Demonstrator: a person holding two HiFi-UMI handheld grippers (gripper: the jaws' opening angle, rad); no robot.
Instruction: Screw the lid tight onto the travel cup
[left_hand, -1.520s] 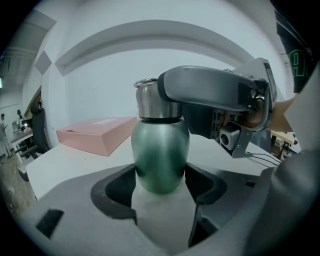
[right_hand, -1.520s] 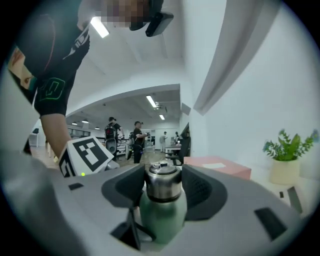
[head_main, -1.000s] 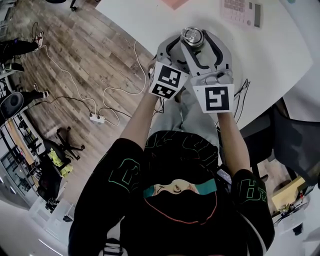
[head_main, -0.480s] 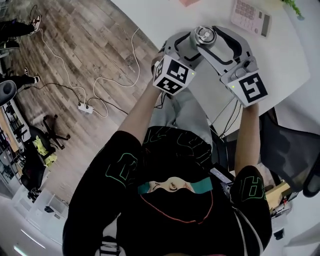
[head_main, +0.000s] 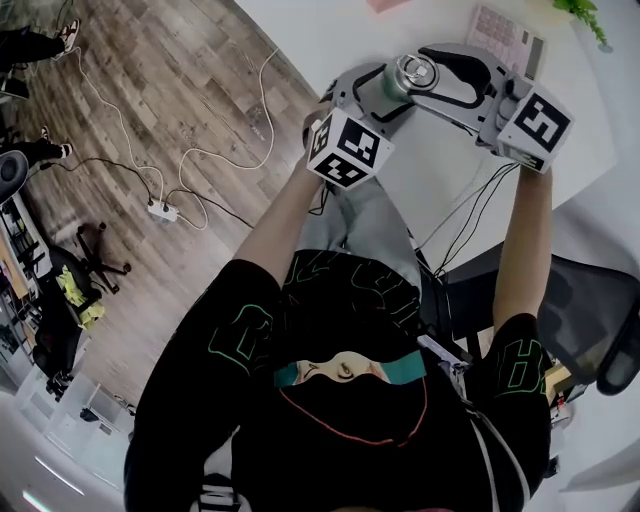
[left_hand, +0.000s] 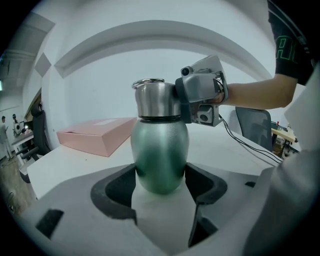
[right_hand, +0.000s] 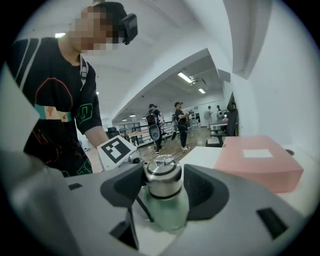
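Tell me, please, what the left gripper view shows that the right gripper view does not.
Only the left gripper view: the person's right forearm, a dark chair and trailing cables. Only the right gripper view: the person's chest, the head-mounted camera and the marker cube on the left gripper. Both: the green travel cup, its steel lid, the pink box and the white table.

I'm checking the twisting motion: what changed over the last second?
The right gripper swung round the lid, from the person's side of it to its right in the head view. Its jaws have just been opening, with the lid between them and the pads looking barely off it. Unchanged: the left gripper clamps the upright travel cup in the same spot.
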